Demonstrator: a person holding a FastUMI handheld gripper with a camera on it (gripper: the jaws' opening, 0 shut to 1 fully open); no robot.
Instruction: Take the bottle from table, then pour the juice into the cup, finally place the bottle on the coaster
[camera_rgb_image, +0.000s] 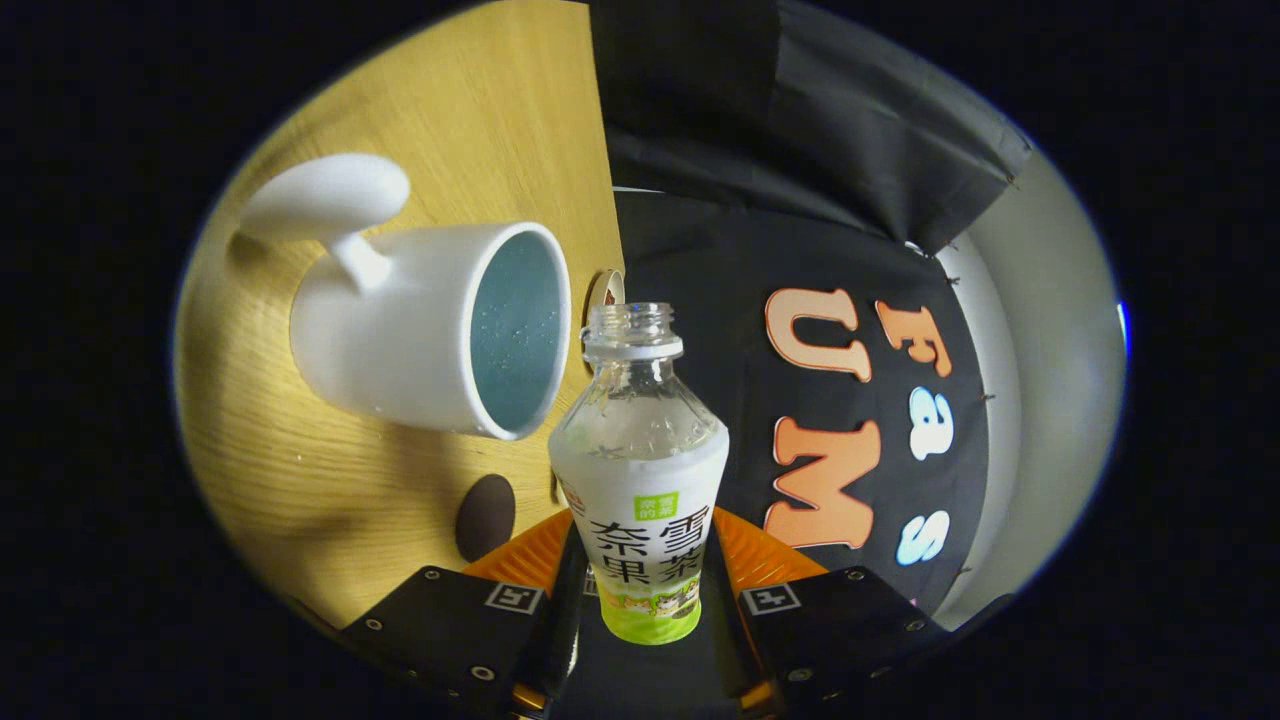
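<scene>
Between the hand-held gripper (648, 600) fingers, clamped mid-label, the clear uncapped plastic bottle (640, 470) looks light, slick and squashy beside the white ceramic cup (400, 330).

White cup (400, 330) with blue-grey inside, clear white-and-green-labelled bottle (640, 470), light wood-grain table (300, 480).

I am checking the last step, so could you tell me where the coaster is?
In the gripper view the dark round coaster lies on the wooden table, below the white cup and beside the held bottle.
</scene>
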